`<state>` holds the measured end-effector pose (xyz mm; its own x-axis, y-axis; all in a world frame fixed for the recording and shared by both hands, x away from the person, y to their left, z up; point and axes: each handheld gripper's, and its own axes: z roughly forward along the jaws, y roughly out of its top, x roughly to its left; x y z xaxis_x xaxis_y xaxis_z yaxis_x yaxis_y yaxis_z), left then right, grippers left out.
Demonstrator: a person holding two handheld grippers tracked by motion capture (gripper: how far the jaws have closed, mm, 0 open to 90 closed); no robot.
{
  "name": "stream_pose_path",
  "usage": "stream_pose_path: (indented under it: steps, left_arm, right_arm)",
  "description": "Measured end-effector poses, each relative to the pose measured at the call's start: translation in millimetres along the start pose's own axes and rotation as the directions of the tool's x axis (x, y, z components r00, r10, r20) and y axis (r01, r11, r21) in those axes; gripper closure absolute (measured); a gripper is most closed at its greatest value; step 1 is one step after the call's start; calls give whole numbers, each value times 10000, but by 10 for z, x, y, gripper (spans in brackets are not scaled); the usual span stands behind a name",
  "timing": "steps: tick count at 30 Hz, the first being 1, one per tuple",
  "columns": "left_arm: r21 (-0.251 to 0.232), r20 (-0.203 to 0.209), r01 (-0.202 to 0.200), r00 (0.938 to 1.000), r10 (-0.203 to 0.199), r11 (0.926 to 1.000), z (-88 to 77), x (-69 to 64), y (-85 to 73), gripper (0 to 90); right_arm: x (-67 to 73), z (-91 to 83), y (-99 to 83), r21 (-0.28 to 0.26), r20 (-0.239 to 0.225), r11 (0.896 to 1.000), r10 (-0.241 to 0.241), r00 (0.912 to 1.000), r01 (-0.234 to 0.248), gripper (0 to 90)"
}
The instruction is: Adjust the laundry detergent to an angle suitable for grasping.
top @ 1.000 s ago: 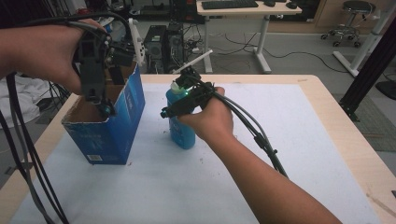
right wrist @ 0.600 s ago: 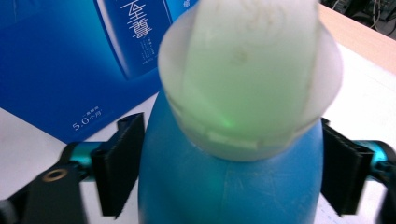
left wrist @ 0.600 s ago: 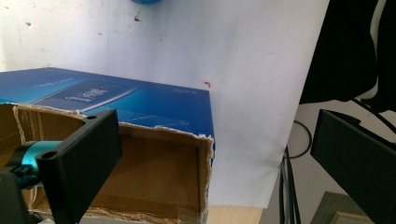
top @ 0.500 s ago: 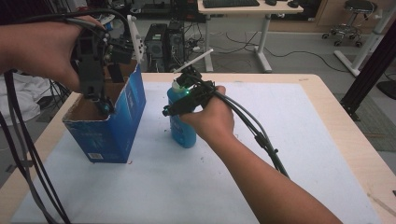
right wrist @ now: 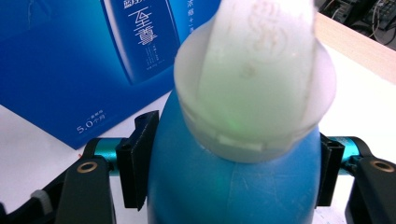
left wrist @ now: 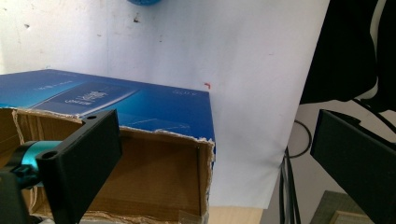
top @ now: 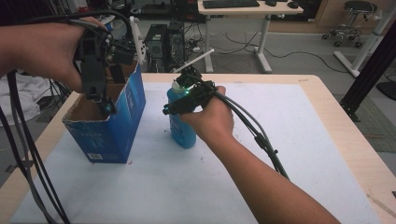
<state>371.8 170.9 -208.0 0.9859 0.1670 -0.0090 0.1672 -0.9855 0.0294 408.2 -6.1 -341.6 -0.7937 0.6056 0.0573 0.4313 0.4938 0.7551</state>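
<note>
While the blue bottle (top: pixel 183 126) stands upright on the white-covered tabletop (top: pixel 289 140), just beside the open blue carton (top: pixel 109 126), the grasping step is judged to be in hand. The right hand-held gripper (right wrist: pixel 233 179) has just been closing its jaws — the bottle's shoulder is seen between them in the right gripper view, below the translucent white cap (right wrist: pixel 254 79), and both pads appear to touch its sides. A firm hold is called for next, then a straight lift clear of the tabletop before any move toward the carton.

The right hand (top: pixel 210 116) is held level, reaching in from the near side at the bottle's upper part. The left hand-held gripper (top: pixel 100 91) is held above the carton's open top, pointing down, its jaws wide and empty — one jaw inside the torn cardboard rim, as the left gripper view shows.
</note>
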Motion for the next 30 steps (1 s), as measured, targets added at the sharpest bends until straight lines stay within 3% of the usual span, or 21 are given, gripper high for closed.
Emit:
stream_pose_path:
  steps: [22,30]
  left_arm:
    - [-25,13,50,10000,-50,10000,21,17,-16,20]
    - [-44,6,17,10000,-17,10000,16,11,-1,20]
  right_arm:
    - [21,2,-12,-47,360,9999,-135,9993,137,364]
    - [-43,-27,-10,37,25,10000,8,10000,-8,373]
